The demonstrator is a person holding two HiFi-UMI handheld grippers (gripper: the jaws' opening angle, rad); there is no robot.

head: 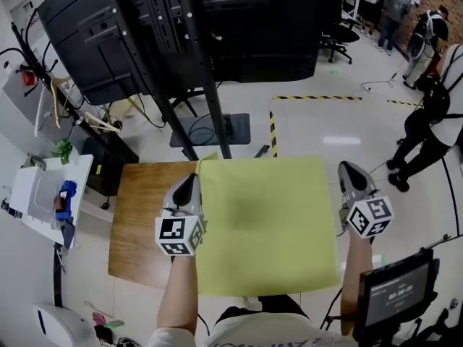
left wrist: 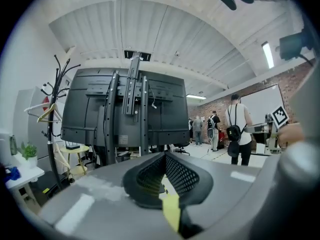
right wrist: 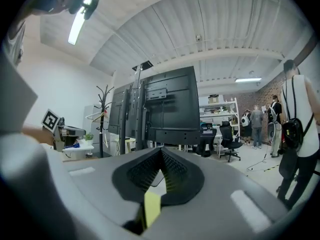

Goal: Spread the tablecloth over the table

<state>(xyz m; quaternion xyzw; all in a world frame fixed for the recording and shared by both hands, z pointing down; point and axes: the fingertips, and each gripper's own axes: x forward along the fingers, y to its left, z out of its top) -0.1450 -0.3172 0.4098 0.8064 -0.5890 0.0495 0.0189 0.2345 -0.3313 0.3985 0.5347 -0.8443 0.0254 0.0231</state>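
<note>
The yellow-green tablecloth (head: 268,223) hangs stretched flat in the air above the brown wooden table (head: 141,223), hiding the table's right part. My left gripper (head: 189,185) is shut on the cloth's left edge near its far corner. My right gripper (head: 349,172) is shut on the right edge near the other far corner. In the left gripper view a strip of the tablecloth (left wrist: 171,211) sits pinched between the closed jaws of the left gripper (left wrist: 163,155). The right gripper view shows the same: a pinched bit of tablecloth (right wrist: 151,207) in the right gripper (right wrist: 161,150). Both grippers point roughly level.
A large black screen on a stand (head: 188,27) rises just beyond the table. A white side table (head: 43,194) with a blue object and a coat rack (head: 43,92) stand at the left. A person (head: 434,121) stands at the right; a small monitor (head: 398,295) is at the near right.
</note>
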